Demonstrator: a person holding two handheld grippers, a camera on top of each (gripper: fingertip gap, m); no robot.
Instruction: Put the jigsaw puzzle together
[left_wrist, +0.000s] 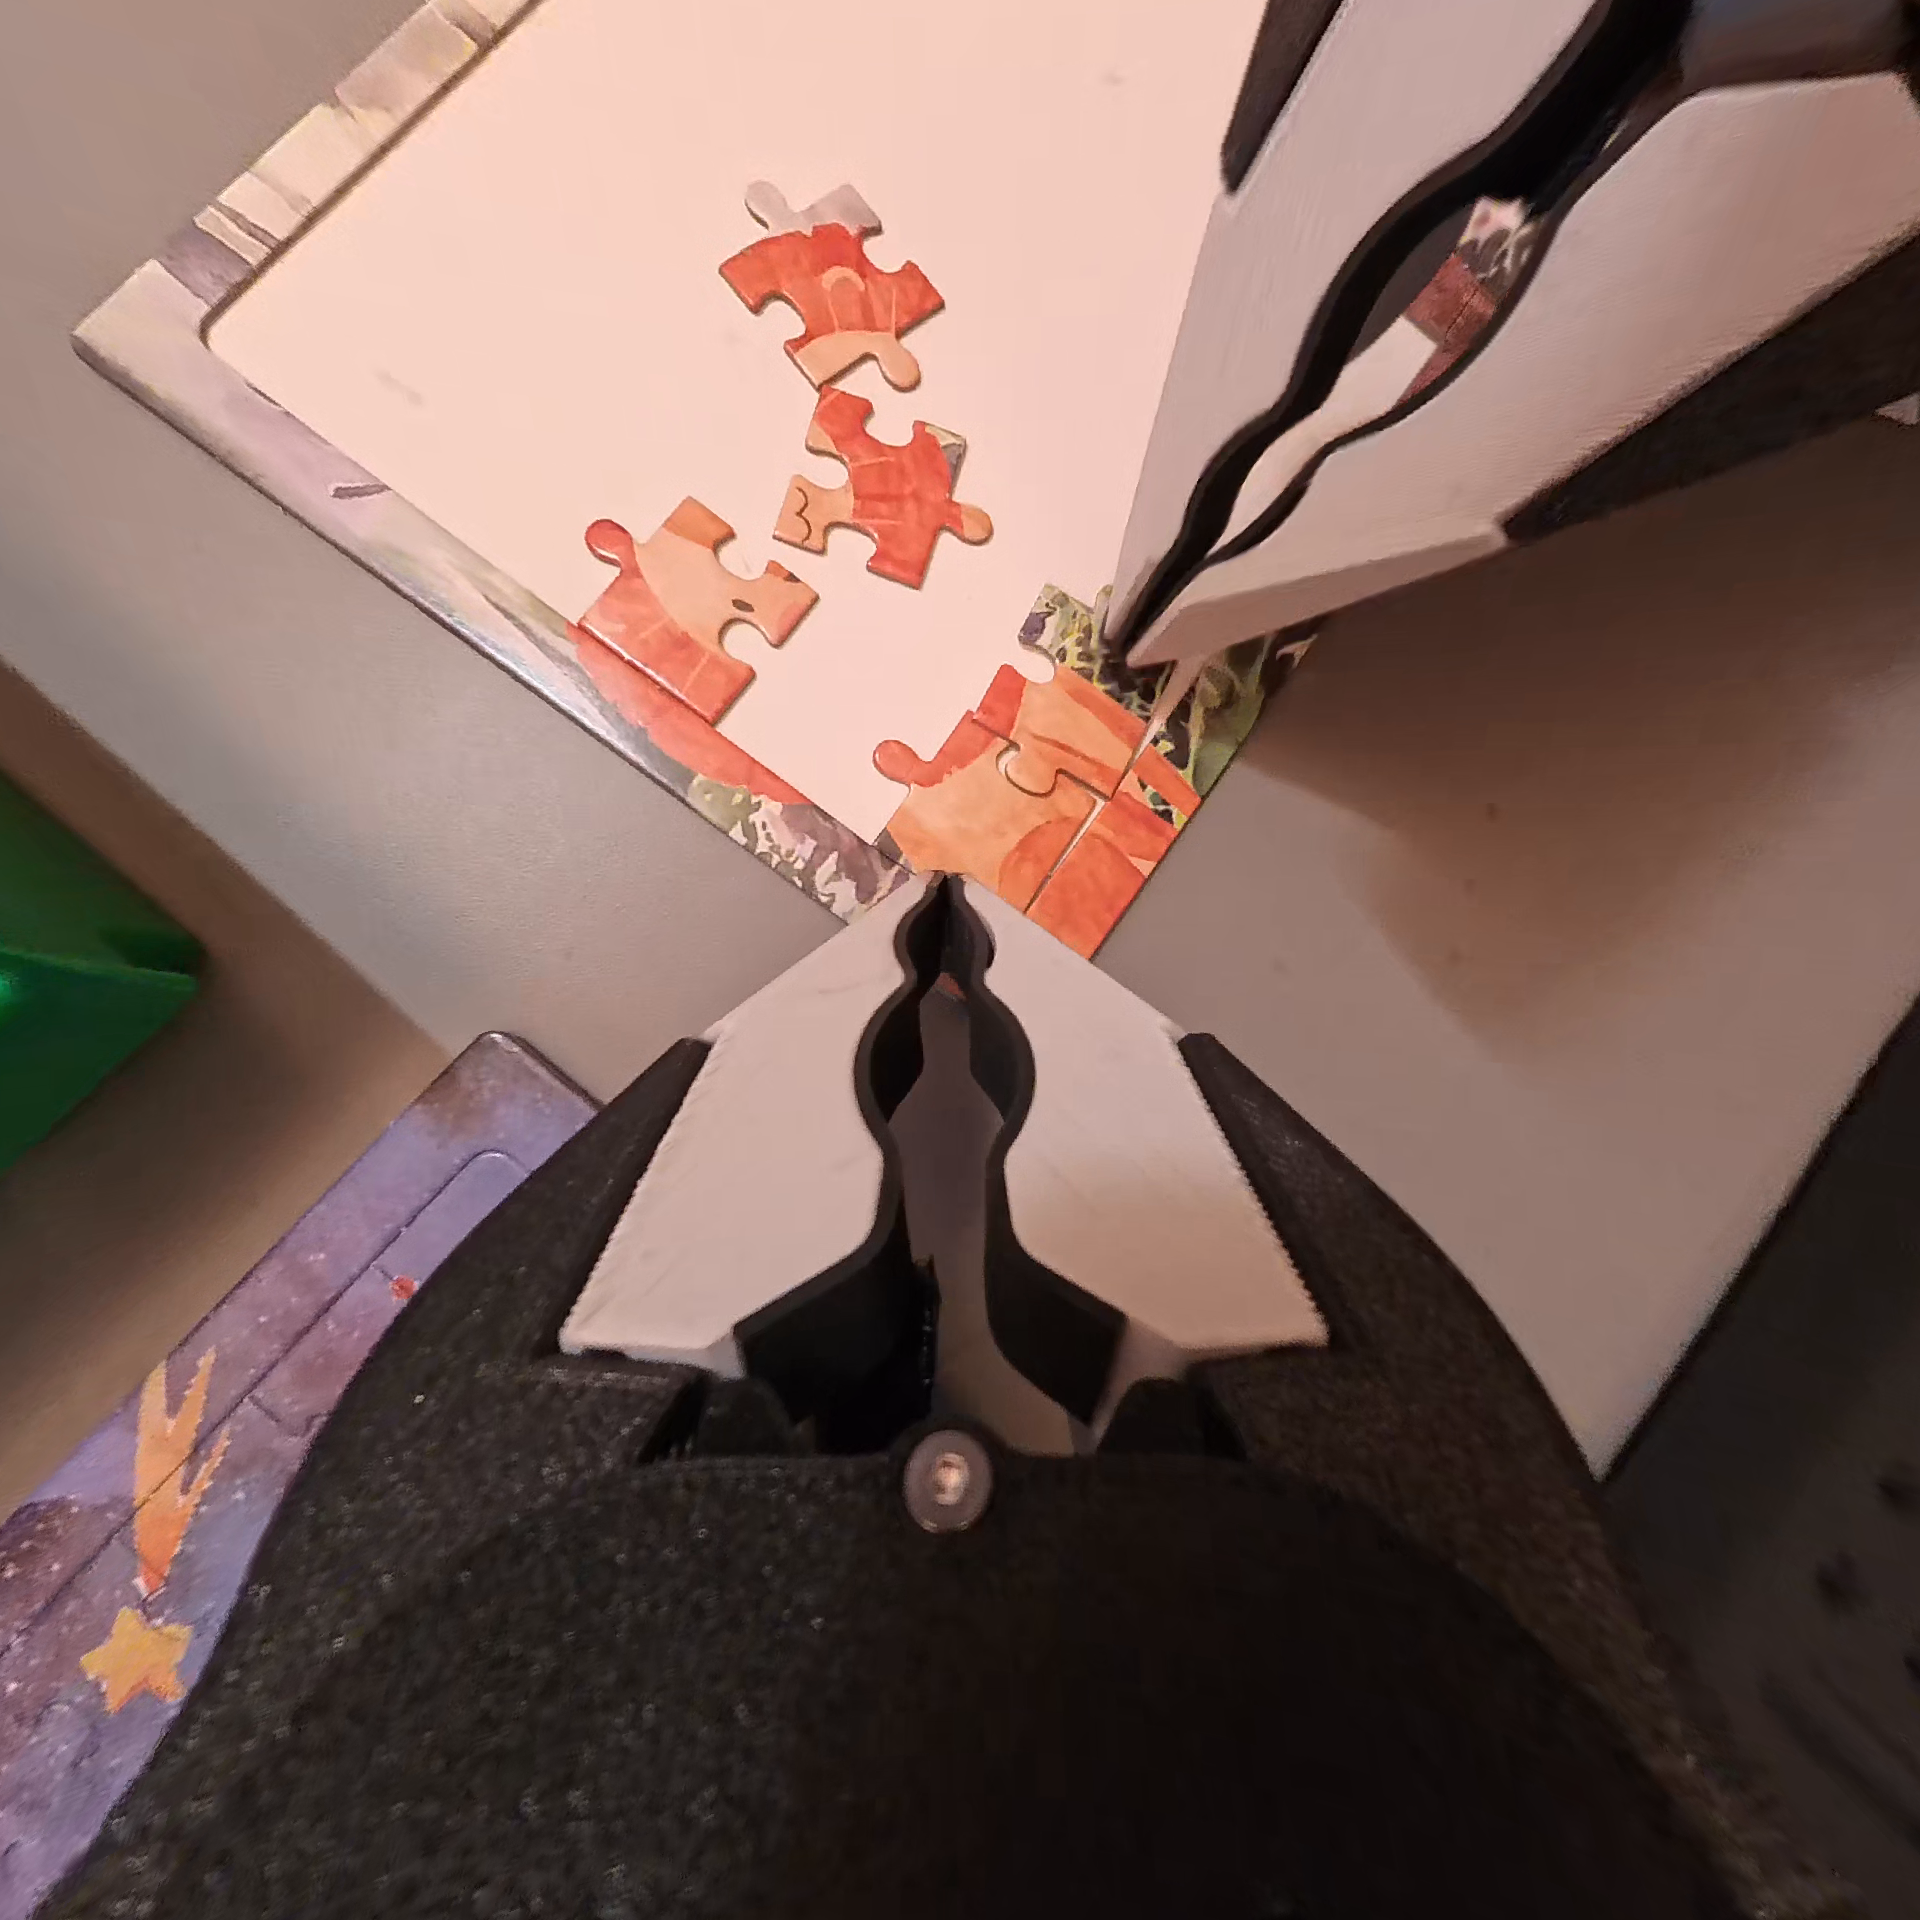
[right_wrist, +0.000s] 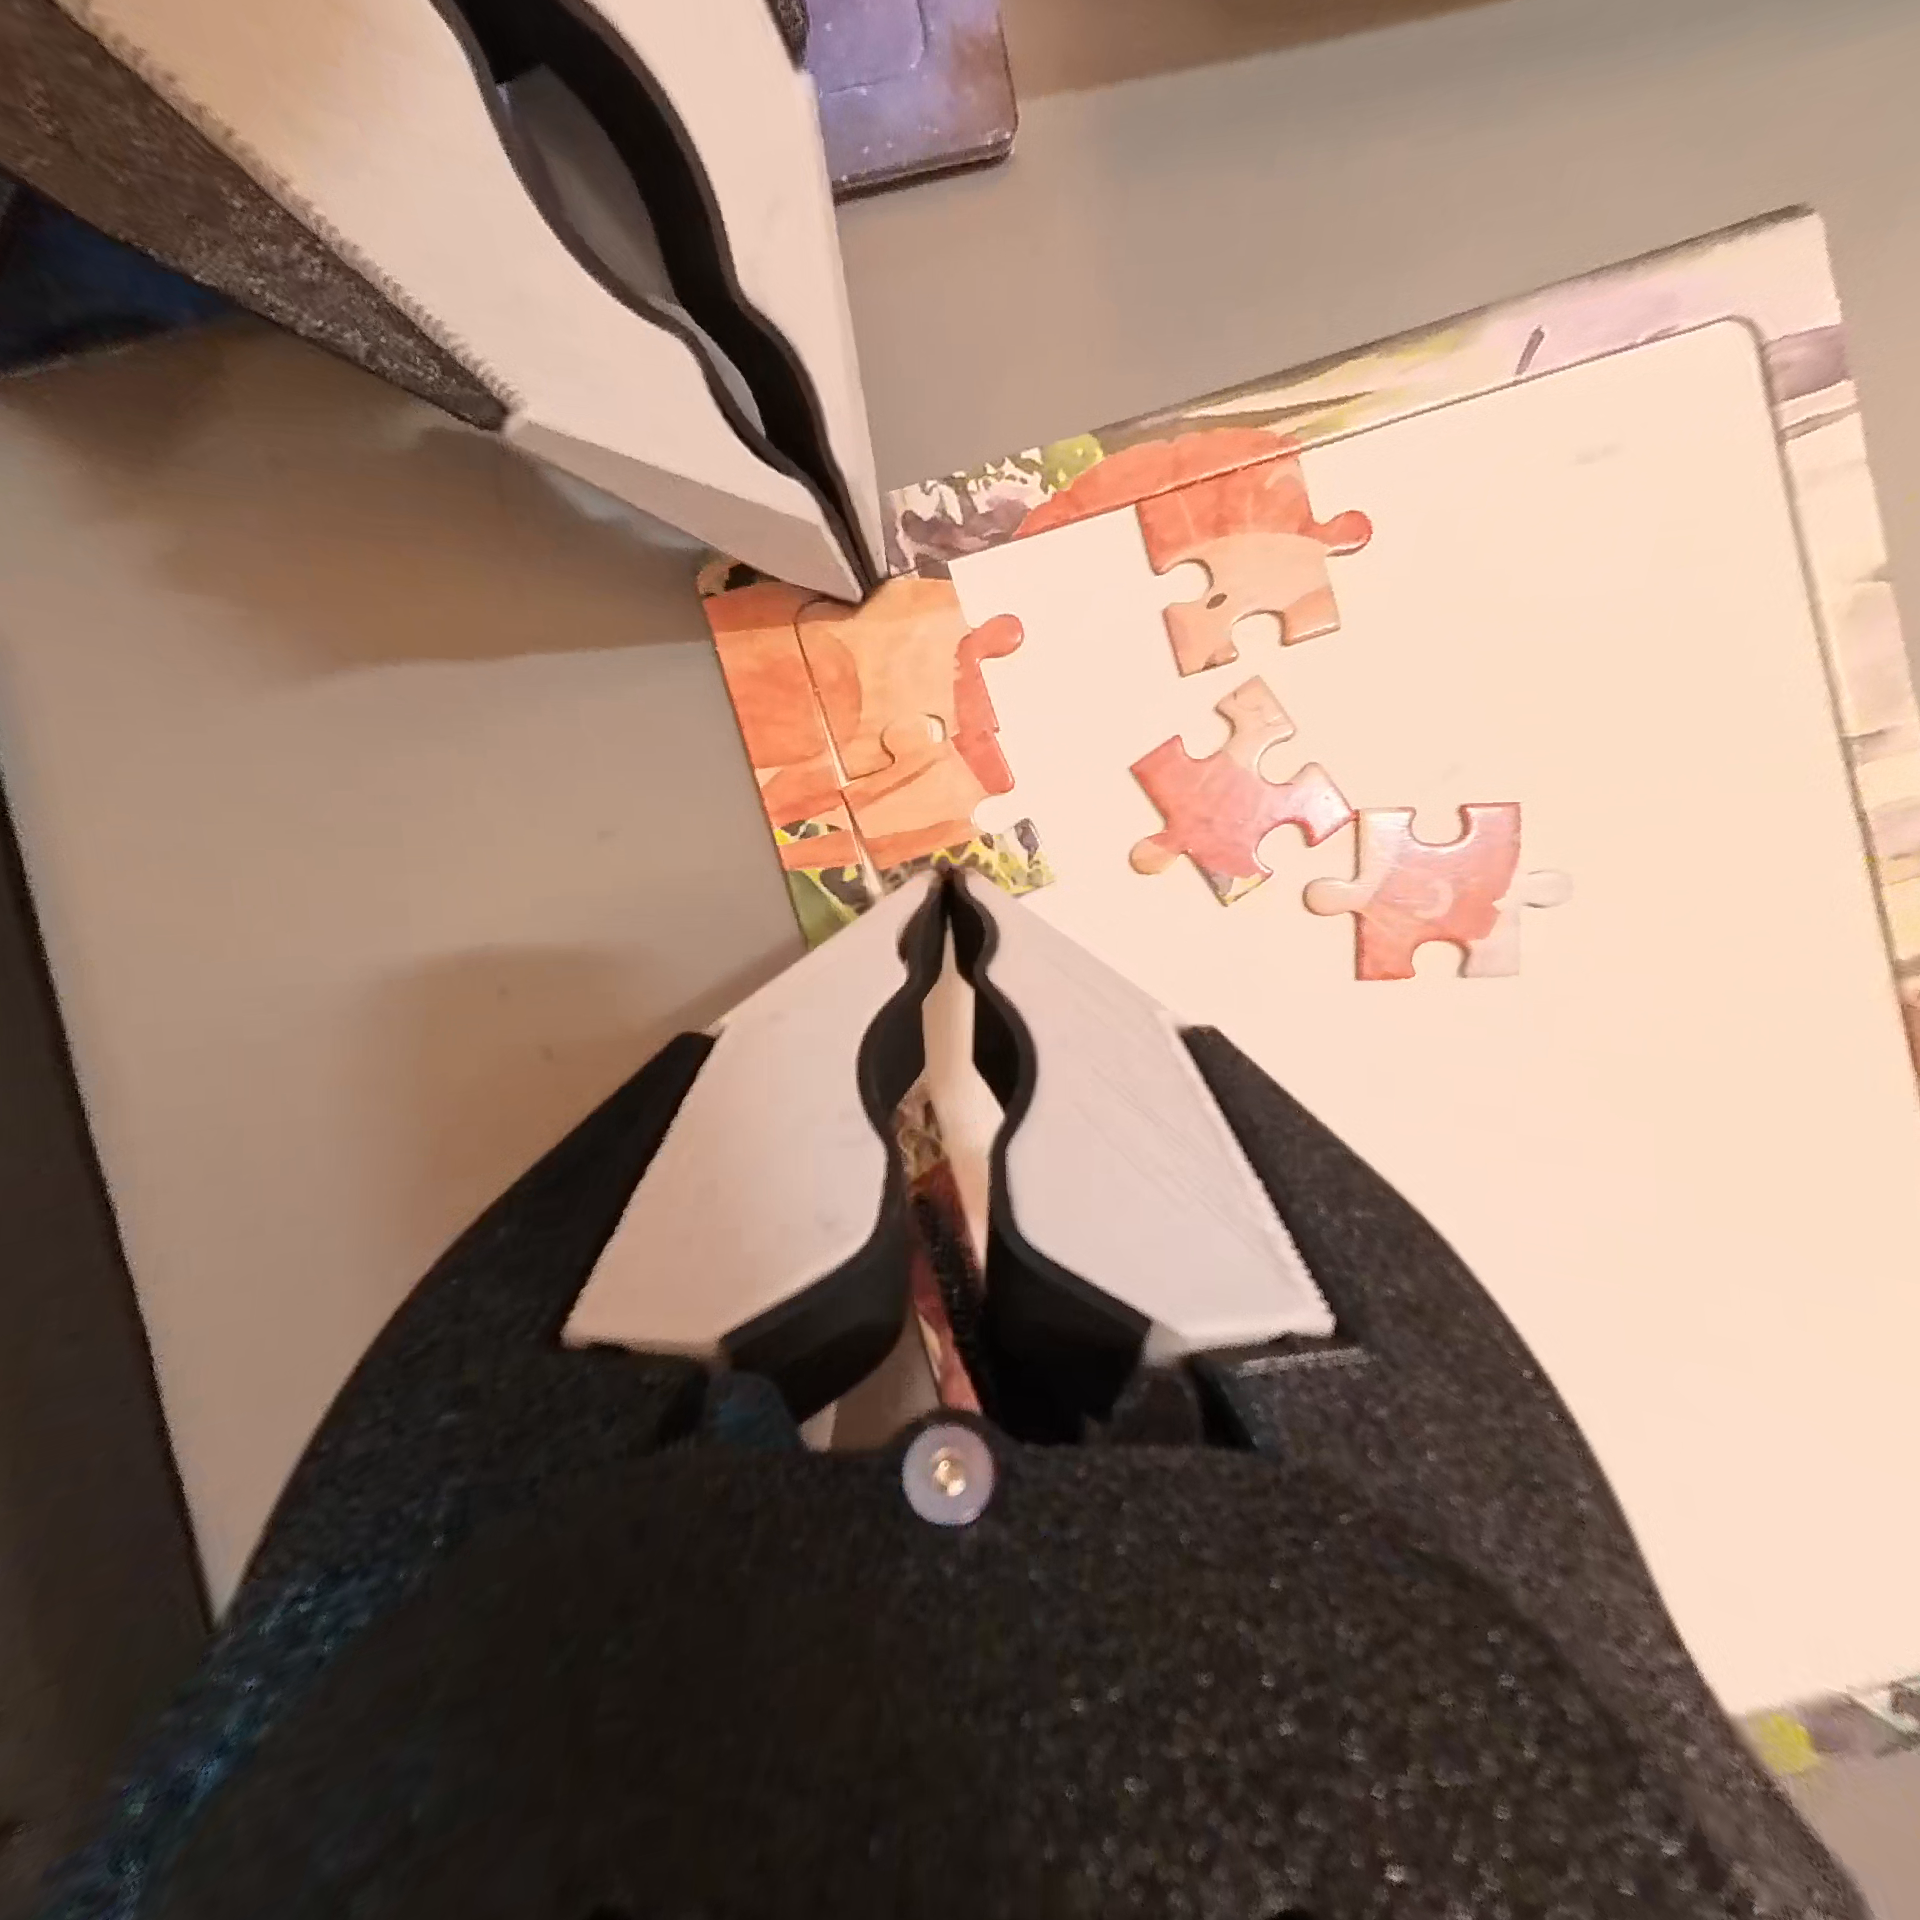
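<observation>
A puzzle tray with a painted frame (left_wrist: 312, 457) and white inside lies on the table; it also shows in the right wrist view (right_wrist: 1808, 520). A small cluster of joined orange pieces (left_wrist: 1049, 790) (right_wrist: 904, 727) fills its near corner. Three loose orange pieces (left_wrist: 831, 281) (left_wrist: 894, 488) (left_wrist: 686, 613) lie on the white inside, the last against the frame; they also show in the right wrist view (right_wrist: 1434, 894) (right_wrist: 1236, 790) (right_wrist: 1247, 582). My left gripper (left_wrist: 945, 883) (right_wrist: 868, 592) is shut, tip on the tray corner. My right gripper (right_wrist: 948, 883) (left_wrist: 1127, 644) is shut, tip on the cluster's green edge.
A second purple puzzle board with a star (left_wrist: 208, 1455) (right_wrist: 914, 83) lies beside the tray. A green box (left_wrist: 73, 987) stands at the left. The table edge (left_wrist: 1662, 1351) runs close on the right, with dark floor beyond. The grippers' ends are close to 6 cm from one another.
</observation>
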